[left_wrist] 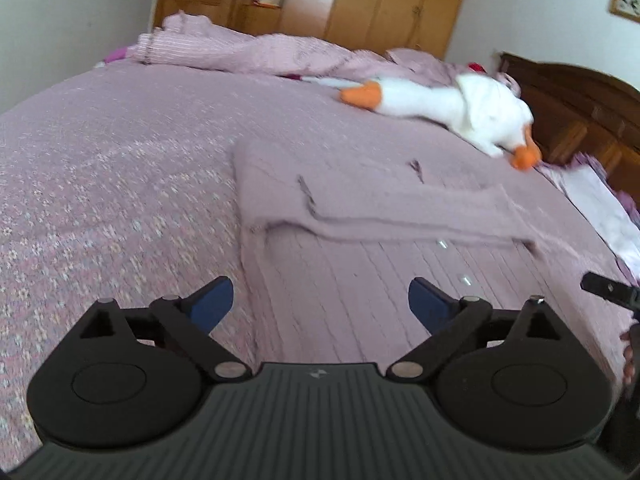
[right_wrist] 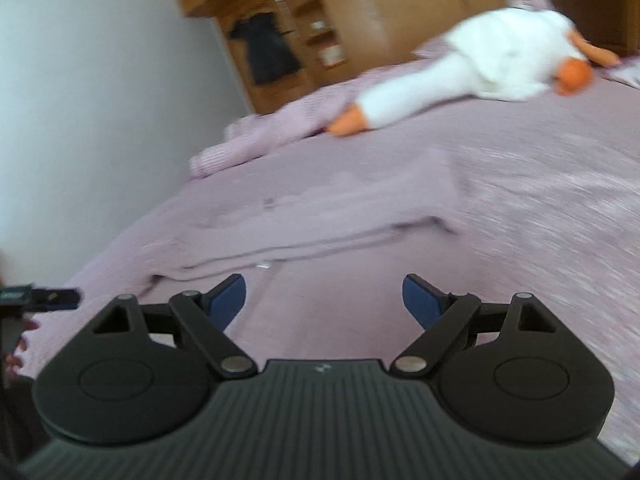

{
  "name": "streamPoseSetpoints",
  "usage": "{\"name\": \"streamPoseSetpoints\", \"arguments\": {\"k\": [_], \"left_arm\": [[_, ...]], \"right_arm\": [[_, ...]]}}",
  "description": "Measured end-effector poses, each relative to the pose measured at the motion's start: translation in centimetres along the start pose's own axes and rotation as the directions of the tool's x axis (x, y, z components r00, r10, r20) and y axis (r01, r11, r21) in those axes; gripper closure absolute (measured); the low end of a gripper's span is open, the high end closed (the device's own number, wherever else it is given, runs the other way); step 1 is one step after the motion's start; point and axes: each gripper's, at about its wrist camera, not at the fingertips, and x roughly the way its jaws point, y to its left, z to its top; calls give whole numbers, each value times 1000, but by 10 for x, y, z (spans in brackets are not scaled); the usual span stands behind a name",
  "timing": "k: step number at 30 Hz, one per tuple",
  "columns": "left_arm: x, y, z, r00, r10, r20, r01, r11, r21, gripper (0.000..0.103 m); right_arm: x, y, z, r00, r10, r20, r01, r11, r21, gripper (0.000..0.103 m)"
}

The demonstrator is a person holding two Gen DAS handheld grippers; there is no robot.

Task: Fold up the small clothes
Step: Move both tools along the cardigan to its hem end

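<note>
The bedspread (left_wrist: 100,168) left of the folded garment (left_wrist: 360,216) is bare, so there is free passage. Behind the garment a plush goose (left_wrist: 460,108) lies across. Farther back is a crumpled blanket (left_wrist: 248,52).

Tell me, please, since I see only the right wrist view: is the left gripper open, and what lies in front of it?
Observer: It is open. The left gripper has its blue-padded jaws wide apart and holds nothing. The near ribbed part of the pale purple knitted garment shows between them.
Operator: Is anything lying to the right of that garment?
Observer: Yes. A pale white-and-lilac cloth lies at the bed's edge, past the white plush goose and in front of the dark wooden headboard.
</note>
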Motion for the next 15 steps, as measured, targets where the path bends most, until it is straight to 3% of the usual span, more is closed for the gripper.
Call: {"name": "streamPoseSetpoints", "arguments": {"k": [3,8,12,15], "left_arm": [[-10,-6,-16,999,-19,-39,19,1000,-3,3],[-15,-14,-46,994,3,-112,-2,1000,4,3],[-10,-7,-64,981,99,-168,-106,994,-35,3],[-11,12,-73,981,64,-185,-89,988,-126,3]], "right_arm": [[-12,-21,-10,998,-41,-53,46,996,83,11],[-28,-36,-25,986,49,-162,-21,985,171,12],[-41,-44,-38,975,115,-190,-64,965,254,12],[-47,-51,-44,967,170,-187,-106,945,310,12]]}}
